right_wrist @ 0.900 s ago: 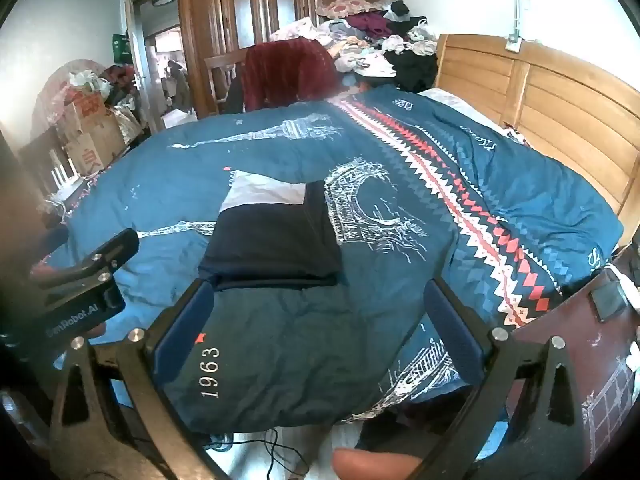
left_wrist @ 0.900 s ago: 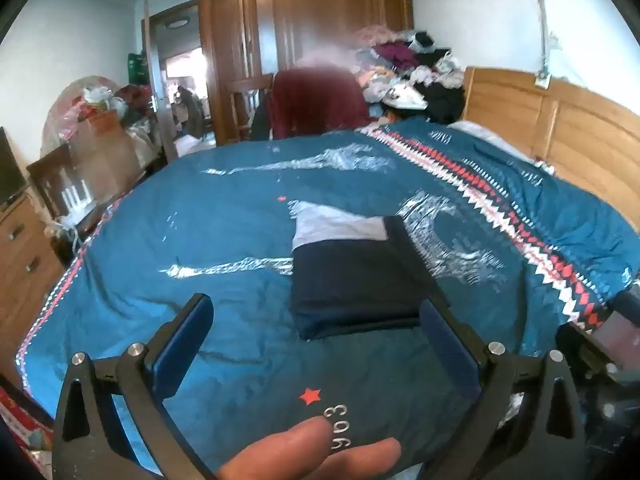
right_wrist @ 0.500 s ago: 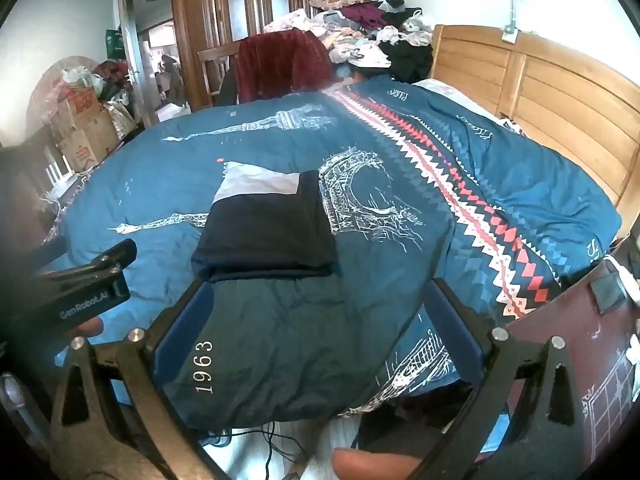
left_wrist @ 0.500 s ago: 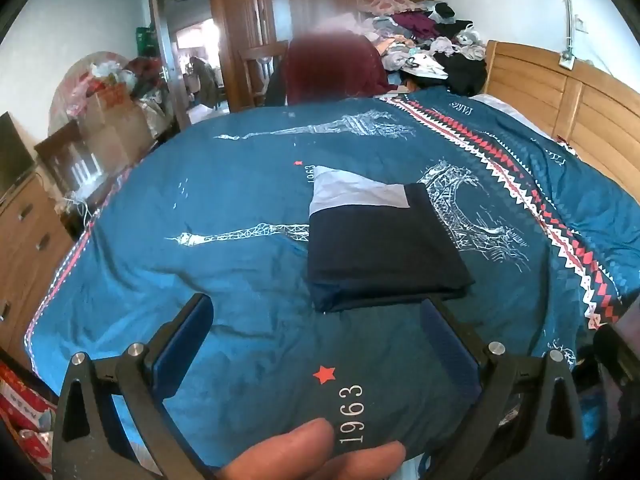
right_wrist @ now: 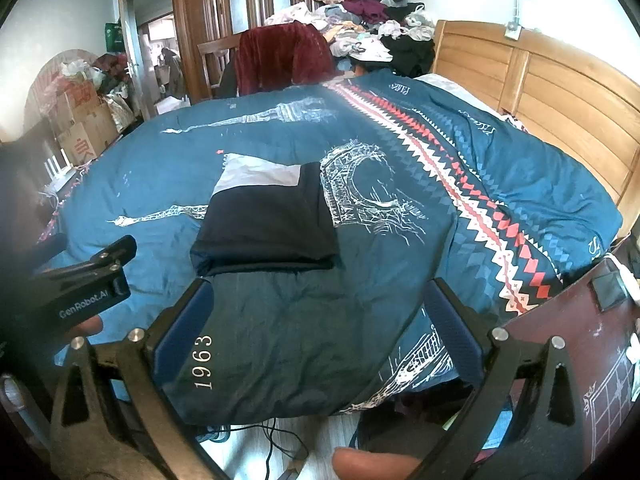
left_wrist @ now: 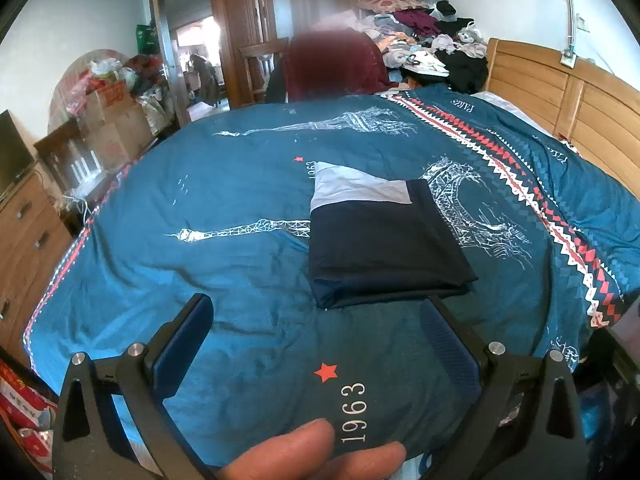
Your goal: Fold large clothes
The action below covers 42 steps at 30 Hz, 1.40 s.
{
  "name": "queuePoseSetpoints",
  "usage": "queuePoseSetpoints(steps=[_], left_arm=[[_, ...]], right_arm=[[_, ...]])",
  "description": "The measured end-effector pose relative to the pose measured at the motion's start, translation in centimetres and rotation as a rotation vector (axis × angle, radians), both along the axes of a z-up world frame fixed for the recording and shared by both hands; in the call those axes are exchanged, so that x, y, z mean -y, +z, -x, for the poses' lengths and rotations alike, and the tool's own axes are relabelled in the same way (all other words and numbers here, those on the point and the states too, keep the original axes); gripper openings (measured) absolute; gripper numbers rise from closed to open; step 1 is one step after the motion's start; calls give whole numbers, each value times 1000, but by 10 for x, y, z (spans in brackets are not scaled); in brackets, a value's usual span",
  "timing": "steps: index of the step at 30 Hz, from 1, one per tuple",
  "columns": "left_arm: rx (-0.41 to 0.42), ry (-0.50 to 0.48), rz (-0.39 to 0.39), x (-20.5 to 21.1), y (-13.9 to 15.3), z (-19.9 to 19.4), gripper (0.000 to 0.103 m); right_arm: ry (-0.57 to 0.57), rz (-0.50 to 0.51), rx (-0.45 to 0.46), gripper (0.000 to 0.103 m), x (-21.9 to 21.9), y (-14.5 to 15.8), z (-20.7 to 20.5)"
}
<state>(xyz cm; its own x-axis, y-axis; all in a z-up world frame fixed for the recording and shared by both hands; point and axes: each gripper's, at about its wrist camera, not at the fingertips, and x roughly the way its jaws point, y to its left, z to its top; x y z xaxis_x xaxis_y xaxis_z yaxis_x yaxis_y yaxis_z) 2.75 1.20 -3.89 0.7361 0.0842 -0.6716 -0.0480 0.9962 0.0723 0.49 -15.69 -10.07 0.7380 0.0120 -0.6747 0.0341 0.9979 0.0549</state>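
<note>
A folded garment [left_wrist: 380,248] [right_wrist: 268,224], dark navy with a pale grey band at its far end, lies flat on the blue printed bedspread [left_wrist: 224,208] [right_wrist: 400,280]. My left gripper [left_wrist: 316,320] hangs open above the bed's near edge, just short of the garment's near hem, with nothing between its fingers. My right gripper [right_wrist: 316,304] is open too, held back over the bed's near edge with only bedspread between its fingers. The left gripper's body shows at the left of the right wrist view.
A wooden headboard [left_wrist: 572,104] runs along the right. A heap of clothes [left_wrist: 424,36] and a chair with a dark red cloth [right_wrist: 280,56] stand beyond the bed. Boxes [left_wrist: 116,120] and a wooden dresser [left_wrist: 24,240] line the left; a dark red table [right_wrist: 580,352] sits at the right.
Both grippers have drawn back and risen from the folded garment, so it now sits farther off in each view. Both stay open.
</note>
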Motion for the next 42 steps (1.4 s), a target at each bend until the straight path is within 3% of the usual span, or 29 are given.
queuePoseSetpoints(steps=[36, 42], left_arm=[[18, -12, -27, 8, 3, 2, 103], [-20, -80, -10, 17, -3, -5, 103]], right_arm=[[-20, 4, -3, 103, 3, 1, 3], [-62, -3, -10, 103, 11, -1, 2]])
